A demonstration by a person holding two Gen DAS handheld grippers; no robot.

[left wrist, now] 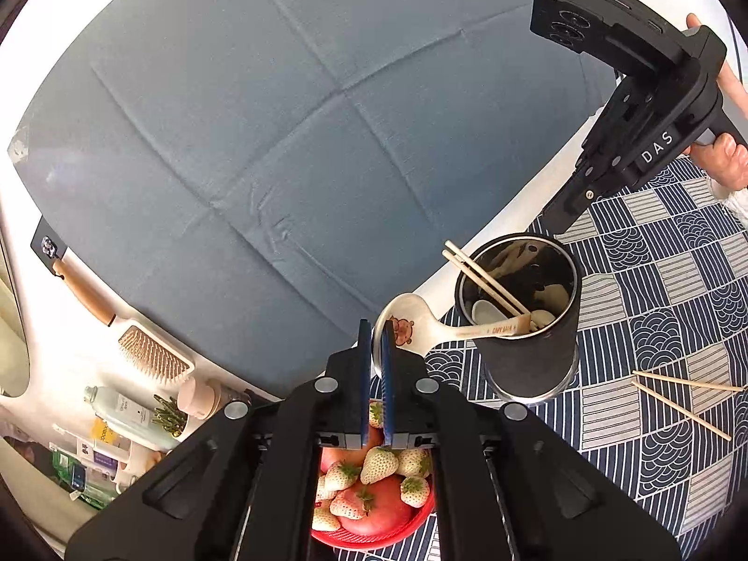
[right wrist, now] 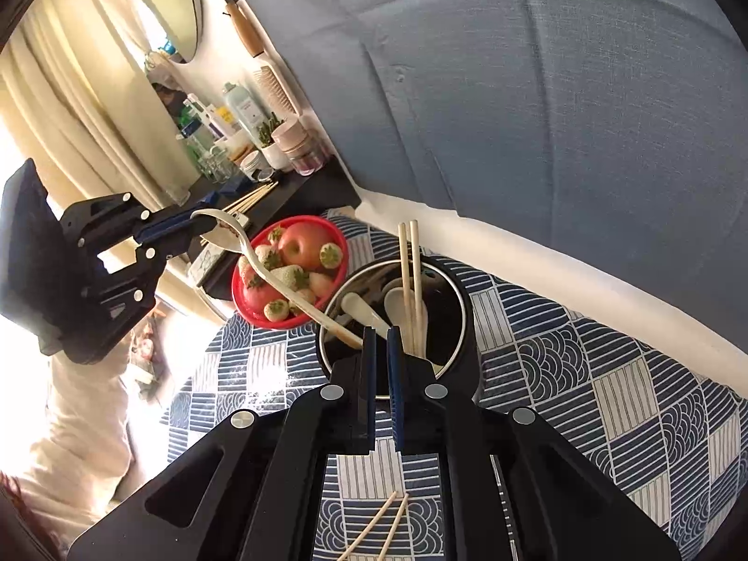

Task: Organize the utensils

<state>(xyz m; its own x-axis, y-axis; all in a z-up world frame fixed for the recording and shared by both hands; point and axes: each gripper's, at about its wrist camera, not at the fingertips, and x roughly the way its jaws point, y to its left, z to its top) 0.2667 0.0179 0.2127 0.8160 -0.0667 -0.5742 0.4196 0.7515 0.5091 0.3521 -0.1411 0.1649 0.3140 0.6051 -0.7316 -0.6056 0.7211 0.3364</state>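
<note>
Spoon (left wrist: 423,327), light, stiff and likely slick, sits pinched by its bowl in our left tongs (left wrist: 374,350), handle already in the cup (left wrist: 528,322); our right tongs (right wrist: 379,350), nearly closed, hold nothing.

A cream spoon (left wrist: 423,327) leans handle-down in a dark cylindrical holder (left wrist: 528,327) with chopsticks (left wrist: 486,286); loose chopsticks (left wrist: 682,397) lie beside the holder.
</note>
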